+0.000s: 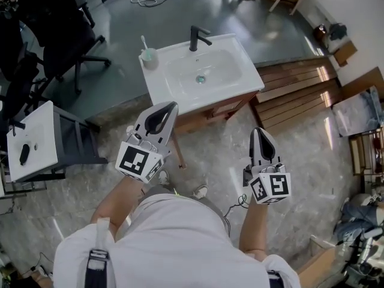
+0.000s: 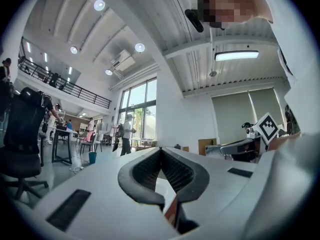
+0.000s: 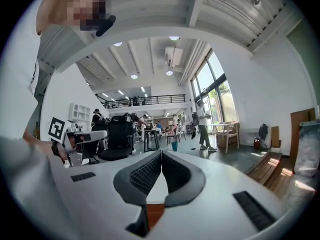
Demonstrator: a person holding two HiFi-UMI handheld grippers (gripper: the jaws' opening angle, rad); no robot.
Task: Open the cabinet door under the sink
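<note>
Brown wooden cabinet door (image 1: pixel 219 109) beneath the white rectangular sink (image 1: pixel 175 98), sitting flush, mostly hidden under the overhanging basin.

- ahead of you, a pale cup (image 1: pixel 149 55) with a toothbrush (image 1: pixel 144 42) upright in it
- at your far left, a black office chair (image 1: pixel 66 44)
- nearer on your left, a white slab (image 1: pixel 33 140) on a dark stand (image 1: pixel 78 140)
- to your right, wooden planks (image 1: pixel 294 89) on the floor
</note>
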